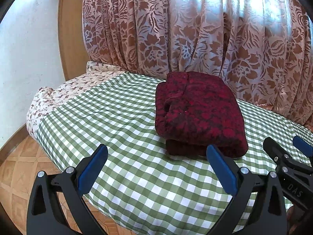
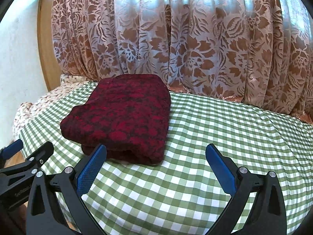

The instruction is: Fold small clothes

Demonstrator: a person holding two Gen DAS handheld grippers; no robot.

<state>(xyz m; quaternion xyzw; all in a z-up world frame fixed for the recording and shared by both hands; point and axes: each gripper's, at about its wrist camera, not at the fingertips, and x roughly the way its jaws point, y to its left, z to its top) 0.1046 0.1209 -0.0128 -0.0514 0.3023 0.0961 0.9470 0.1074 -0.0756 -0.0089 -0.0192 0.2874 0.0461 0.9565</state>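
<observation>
The red sweater [image 1: 197,113] lies folded into a thick, compact bundle on the bed [image 1: 121,121], at about one o'clock from the left tool [image 1: 156,168]. The right tool [image 2: 156,168] sees it at eleven o'clock. Both tools hang released and empty, probably because the folding looks finished.

The letters "DAS" stand in pale print on the black body of the right gripper [image 1: 289,152], at the lower right of the left wrist view. In the right wrist view, faint lettering marks the left gripper [image 2: 29,146] at the lower left, too blurred to read, perhaps the same brand.
</observation>
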